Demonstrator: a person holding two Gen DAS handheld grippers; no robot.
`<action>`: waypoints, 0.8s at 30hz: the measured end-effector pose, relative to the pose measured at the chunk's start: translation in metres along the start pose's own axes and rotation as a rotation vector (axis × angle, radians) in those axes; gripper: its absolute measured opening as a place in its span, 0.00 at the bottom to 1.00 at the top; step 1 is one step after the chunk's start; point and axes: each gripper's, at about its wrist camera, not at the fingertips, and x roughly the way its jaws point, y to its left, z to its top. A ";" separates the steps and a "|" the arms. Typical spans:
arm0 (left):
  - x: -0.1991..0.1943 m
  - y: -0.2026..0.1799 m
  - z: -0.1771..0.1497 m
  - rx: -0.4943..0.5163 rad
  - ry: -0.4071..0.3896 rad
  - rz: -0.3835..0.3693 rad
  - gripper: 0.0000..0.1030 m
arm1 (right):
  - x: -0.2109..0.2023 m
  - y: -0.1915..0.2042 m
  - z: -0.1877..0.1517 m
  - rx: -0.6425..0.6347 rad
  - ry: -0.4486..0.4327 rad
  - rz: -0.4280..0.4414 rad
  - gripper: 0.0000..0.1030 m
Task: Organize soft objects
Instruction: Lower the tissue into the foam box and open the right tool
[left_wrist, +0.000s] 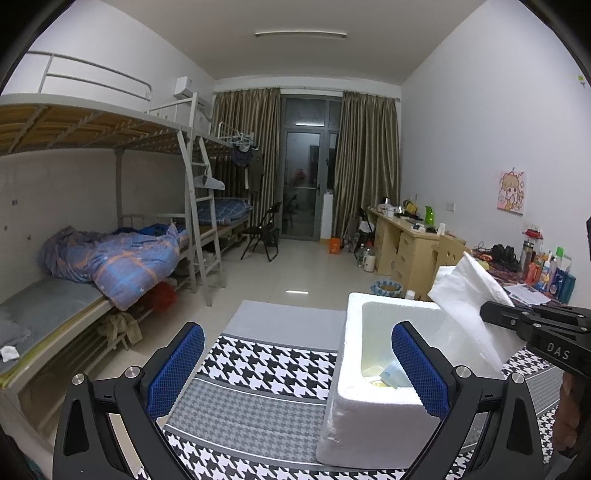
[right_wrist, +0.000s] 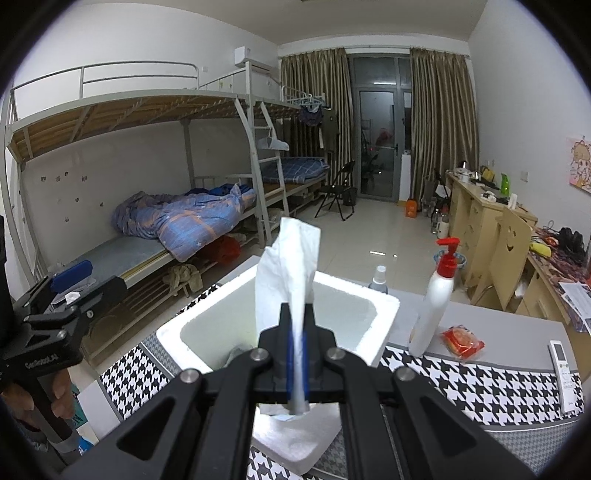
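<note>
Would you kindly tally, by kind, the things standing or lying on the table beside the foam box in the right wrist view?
Pump bottle: 1
Spray bottle: 1
Red snack packet: 1
Remote control: 1
Total: 4

A crumpled white paper tissue (right_wrist: 286, 273) stands upright, pinched at its lower end, above an open white foam box (right_wrist: 384, 317) holding small items at its 6 o'clock corner.

The foam box (right_wrist: 384, 314) stands on the table (right_wrist: 498, 328), with the tissue (right_wrist: 291, 266) held above its opening. To the box's right stand a pump bottle (right_wrist: 436, 295), a snack packet (right_wrist: 461, 341) and a remote (right_wrist: 563, 369). Bunk beds (right_wrist: 147, 221) line the wall to the left, behind the table.
</note>
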 end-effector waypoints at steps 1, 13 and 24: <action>-0.001 0.000 0.000 0.000 -0.001 0.000 0.99 | 0.002 -0.001 0.000 0.000 0.005 0.003 0.06; -0.003 0.002 -0.007 -0.015 0.013 -0.003 0.99 | 0.026 0.005 -0.001 -0.015 0.067 0.011 0.54; -0.001 0.001 -0.011 -0.009 0.033 -0.029 0.99 | 0.015 0.002 -0.002 -0.005 0.031 -0.002 0.63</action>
